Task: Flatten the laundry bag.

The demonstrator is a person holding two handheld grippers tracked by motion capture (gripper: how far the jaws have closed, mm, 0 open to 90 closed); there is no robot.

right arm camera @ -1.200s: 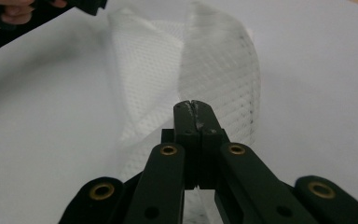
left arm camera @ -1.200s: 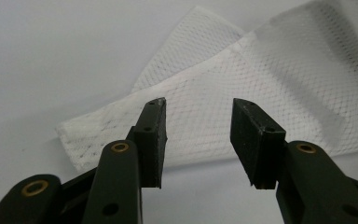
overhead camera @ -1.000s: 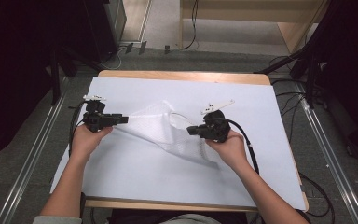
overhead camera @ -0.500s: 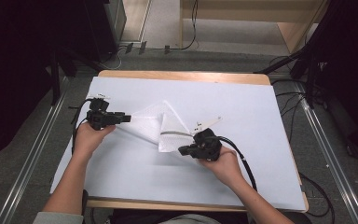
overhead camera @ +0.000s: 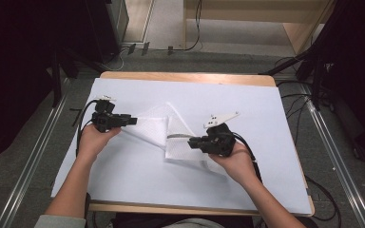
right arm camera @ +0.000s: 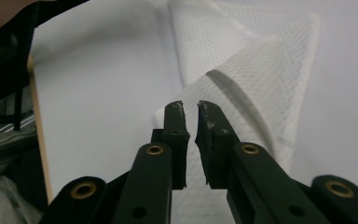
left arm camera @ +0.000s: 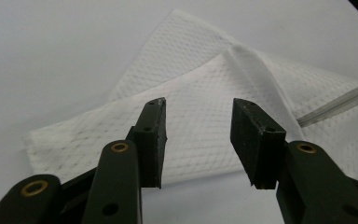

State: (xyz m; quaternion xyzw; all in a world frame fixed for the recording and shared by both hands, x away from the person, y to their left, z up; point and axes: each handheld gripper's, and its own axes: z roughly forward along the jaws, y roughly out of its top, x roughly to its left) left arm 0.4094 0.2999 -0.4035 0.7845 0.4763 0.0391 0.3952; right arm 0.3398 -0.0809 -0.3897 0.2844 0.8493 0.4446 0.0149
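Observation:
A white waffle-textured cloth lies on the table, with its right part folded over into a raised flap. My left gripper rests at the cloth's left edge. Its jaws stand wide apart over the cloth, with nothing between the pads, so the left gripper is open. My right gripper sits at the folded flap's right side. Its jaws have just been opening and now show a narrow gap. In the right gripper view the cloth lies past the tips of the right gripper, and nothing is pinched.
A white sheet covers the wooden table. Black cables trail from both grippers across the sheet. Dark stands and floor cables surround the table. The person's forearms come in from the near edge.
The right gripper dragged the cloth's right side leftward and toward the person, folding it over the middle. It then drew back slightly and its jaws parted. The left gripper stayed put.

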